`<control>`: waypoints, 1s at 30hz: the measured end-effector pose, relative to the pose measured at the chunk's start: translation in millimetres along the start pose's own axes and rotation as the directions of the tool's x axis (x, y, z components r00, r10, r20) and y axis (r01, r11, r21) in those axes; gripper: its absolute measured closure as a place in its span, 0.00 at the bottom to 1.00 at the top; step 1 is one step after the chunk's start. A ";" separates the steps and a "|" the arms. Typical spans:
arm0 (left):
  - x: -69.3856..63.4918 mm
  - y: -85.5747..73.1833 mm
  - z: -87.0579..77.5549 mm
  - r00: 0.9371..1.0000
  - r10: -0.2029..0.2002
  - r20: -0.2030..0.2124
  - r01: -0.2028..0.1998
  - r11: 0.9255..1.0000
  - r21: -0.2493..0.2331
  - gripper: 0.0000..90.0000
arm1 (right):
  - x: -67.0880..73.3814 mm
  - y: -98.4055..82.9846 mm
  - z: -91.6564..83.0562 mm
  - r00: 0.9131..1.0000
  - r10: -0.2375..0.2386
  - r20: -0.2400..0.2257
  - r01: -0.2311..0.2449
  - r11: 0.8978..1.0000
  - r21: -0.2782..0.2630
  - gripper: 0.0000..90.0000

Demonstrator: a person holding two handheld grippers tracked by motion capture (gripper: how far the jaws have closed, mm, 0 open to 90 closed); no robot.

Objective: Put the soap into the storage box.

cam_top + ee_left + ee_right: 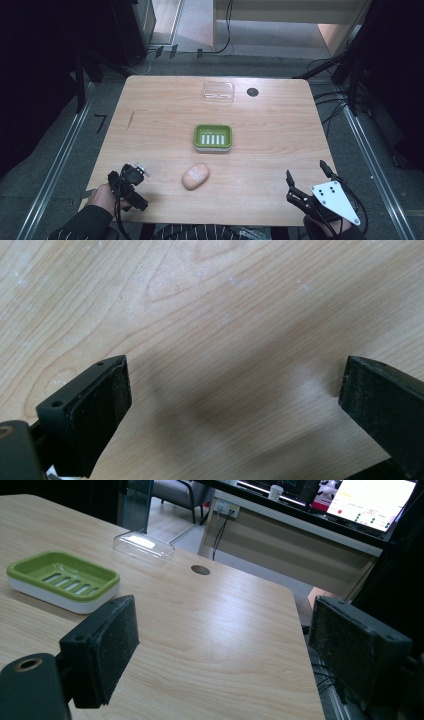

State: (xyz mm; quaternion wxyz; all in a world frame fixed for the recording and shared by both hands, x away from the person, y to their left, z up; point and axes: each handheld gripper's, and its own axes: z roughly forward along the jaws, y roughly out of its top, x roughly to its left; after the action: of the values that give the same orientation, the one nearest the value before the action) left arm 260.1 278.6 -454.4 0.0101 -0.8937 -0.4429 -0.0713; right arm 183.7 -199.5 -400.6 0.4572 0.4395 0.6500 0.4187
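Overhead view – gripper views near table (160, 105)

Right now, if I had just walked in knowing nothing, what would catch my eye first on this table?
Probably the bright green soap dish at the table's centre, with a peach-coloured soap bar lying apart from it on the person's side. Next, a clear plastic lid near the far edge, and the open black left gripper and right gripper at the near corners.
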 end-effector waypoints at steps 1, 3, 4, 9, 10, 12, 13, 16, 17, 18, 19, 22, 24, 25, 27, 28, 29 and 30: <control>-0.3 0.2 0.0 1.000 0.003 0.001 -0.003 1.000 0.000 0.01 | -0.4 -0.1 -0.2 1.000 0.001 0.001 -0.001 1.000 -0.003 0.15; -0.4 0.7 -0.5 1.000 0.008 0.001 -0.008 1.000 0.002 0.01 | -0.5 -0.1 -0.4 1.000 0.000 0.002 0.000 1.000 -0.003 0.15; -0.1 1.0 -0.9 1.000 0.006 0.002 -0.006 1.000 0.001 0.01 | -0.3 -0.2 -0.8 1.000 0.003 0.003 -0.003 1.000 -0.002 0.15; 0.1 1.9 -1.3 1.000 -0.011 0.011 0.011 1.000 -0.014 0.01 | -0.6 -0.4 -0.6 1.000 0.007 0.006 -0.007 1.000 0.001 0.15; -0.5 2.0 -1.2 1.000 -0.011 0.012 0.011 1.000 -0.014 0.01 | -0.6 -0.4 -0.4 1.000 0.007 0.004 -0.007 1.000 0.000 0.15; -1.6 2.8 -3.6 1.000 -0.017 0.010 0.017 1.000 -0.023 0.01 | -0.8 -0.6 0.1 1.000 0.008 0.004 -0.008 1.000 0.001 0.15; -1.7 3.2 -4.8 1.000 -0.016 0.013 0.017 1.000 -0.021 0.01 | -0.7 -0.7 0.5 1.000 0.013 0.000 -0.013 1.000 0.002 0.15; -3.2 3.9 -5.7 1.000 -0.025 0.013 0.025 0.999 -0.034 0.01 | -1.7 -1.0 2.0 1.000 0.010 -0.004 -0.010 1.000 -0.003 0.15; -3.5 4.6 -6.4 1.000 -0.028 0.014 0.028 0.999 -0.037 0.01 | -1.7 -1.0 2.0 1.000 0.010 -0.004 -0.010 1.000 -0.003 0.15; -3.8 5.7 -7.7 0.999 -0.048 0.020 0.049 0.997 -0.058 0.01 | -1.8 -1.0 2.8 1.000 0.008 -0.006 -0.008 1.000 -0.004 0.15; -3.8 5.7 -7.7 0.999 -0.048 0.020 0.049 0.997 -0.058 0.01 | -1.9 -0.9 3.0 1.000 0.008 -0.008 -0.008 1.000 -0.003 0.15; -4.4 7.7 -10.4 0.999 -0.048 0.022 0.049 0.996 -0.072 0.01 | -1.3 -0.6 3.0 1.000 0.011 -0.010 -0.011 1.000 -0.006 0.15; -5.8 9.0 -11.4 0.999 -0.041 0.020 0.042 0.996 -0.077 0.01 | -0.7 -0.2 2.7 1.000 0.011 -0.009 -0.011 1.000 -0.002 0.15; -6.9 9.8 -11.6 0.999 -0.036 0.018 0.037 0.996 -0.079 0.01 | -0.4 -0.1 2.7 1.000 0.007 -0.010 -0.007 1.000 -0.002 0.15; -8.7 11.6 -12.3 1.000 -0.019 0.014 0.020 0.997 -0.079 0.01 | 0.6 0.8 2.5 1.000 -0.001 -0.009 0.001 1.000 -0.005 0.15; -9.6 12.4 -12.5 1.000 -0.015 0.017 0.016 0.996 -0.083 0.01 | 0.6 0.8 2.5 1.000 -0.001 -0.009 0.001 1.000 -0.005 0.15; -10.8 13.4 -12.9 1.000 -0.010 0.019 0.012 0.997 -0.082 0.01 | 2.2 1.3 1.9 1.000 -0.007 -0.008 0.007 1.000 -0.004 0.15; -12.1 14.3 -13.5 1.000 -0.007 0.022 0.009 0.996 -0.088 0.01 | 2.2 1.3 1.9 1.000 -0.007 -0.008 0.007 1.000 -0.004 0.15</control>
State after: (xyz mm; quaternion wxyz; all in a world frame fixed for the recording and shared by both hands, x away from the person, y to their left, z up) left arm 262.6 259.2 -442.0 -0.0343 -0.8921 -0.4431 -0.0813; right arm 185.3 -196.8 -400.3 0.4570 0.4349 0.6525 0.4199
